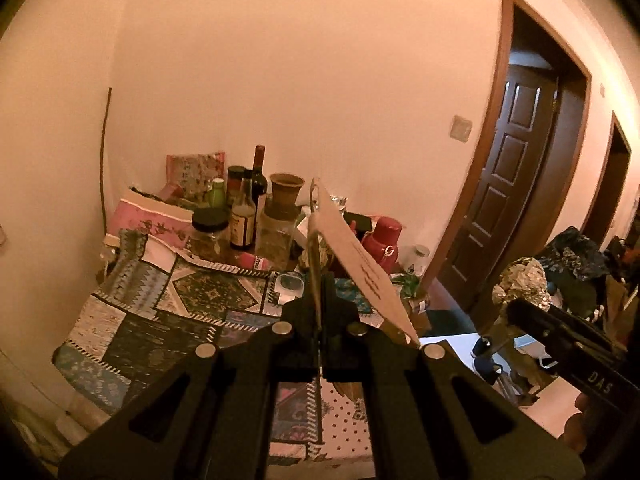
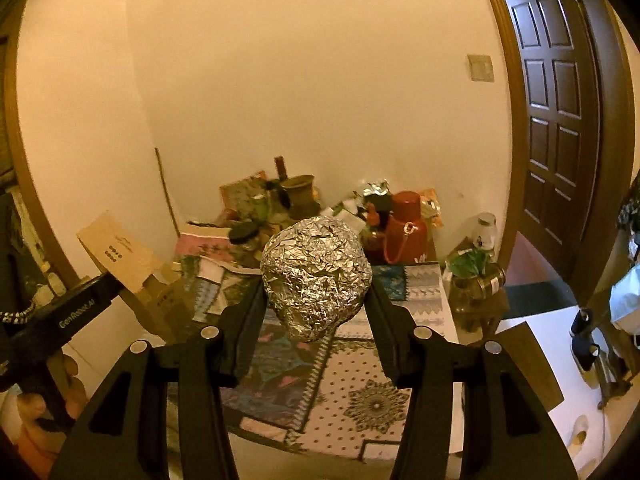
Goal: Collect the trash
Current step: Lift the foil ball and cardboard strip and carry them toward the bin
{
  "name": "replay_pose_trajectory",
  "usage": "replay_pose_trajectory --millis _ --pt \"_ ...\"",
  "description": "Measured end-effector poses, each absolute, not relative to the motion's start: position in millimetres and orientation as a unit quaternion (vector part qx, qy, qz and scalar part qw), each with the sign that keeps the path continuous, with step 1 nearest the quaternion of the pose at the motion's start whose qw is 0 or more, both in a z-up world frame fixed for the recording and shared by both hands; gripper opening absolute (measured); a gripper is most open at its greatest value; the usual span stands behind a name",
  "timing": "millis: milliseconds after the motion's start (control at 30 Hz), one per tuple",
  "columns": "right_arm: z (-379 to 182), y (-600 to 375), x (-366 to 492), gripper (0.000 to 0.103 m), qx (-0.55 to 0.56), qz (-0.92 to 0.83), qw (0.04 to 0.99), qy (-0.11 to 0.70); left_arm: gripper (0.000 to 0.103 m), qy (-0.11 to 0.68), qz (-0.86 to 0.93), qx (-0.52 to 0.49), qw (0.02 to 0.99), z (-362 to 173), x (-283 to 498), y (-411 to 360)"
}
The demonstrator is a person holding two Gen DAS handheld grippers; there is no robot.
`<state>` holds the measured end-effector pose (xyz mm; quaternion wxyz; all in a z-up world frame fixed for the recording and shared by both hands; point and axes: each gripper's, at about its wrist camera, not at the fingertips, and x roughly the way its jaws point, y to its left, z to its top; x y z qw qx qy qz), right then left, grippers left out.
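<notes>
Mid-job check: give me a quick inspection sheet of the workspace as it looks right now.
Surface: table under a patchwork cloth.
Job's things: foil ball and flattened cardboard box, both lifted off the table.
Clutter: bottles, jars and a red flask at the wall end.
Grippers: left tongs shut on the cardboard box; right tongs shut on the foil ball.
Cables: nothing seen.
Surroundings: brown door, wall switch.

"GenRobot.AI" on left tool [image 2: 76, 312]; "DAS" on right tool [image 1: 600, 387].
</notes>
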<state>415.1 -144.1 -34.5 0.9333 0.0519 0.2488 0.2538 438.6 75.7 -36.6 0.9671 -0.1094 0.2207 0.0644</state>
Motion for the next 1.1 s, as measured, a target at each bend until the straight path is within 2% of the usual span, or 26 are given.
replay_pose_trajectory --millis 633,1100 --pt "-44.5 -89.7 226.6 0.047 0.078 0.183 0.947 0.253 0.0 0.238 -0.02 -0.075 0.968 -45.9 236.6 117.7" --pt "-67.4 -97.4 181.7 0.047 0.069 0.145 0.937 0.312 0.0 0.297 -0.061 -0.082 0.95 -79.8 185.9 104.6"
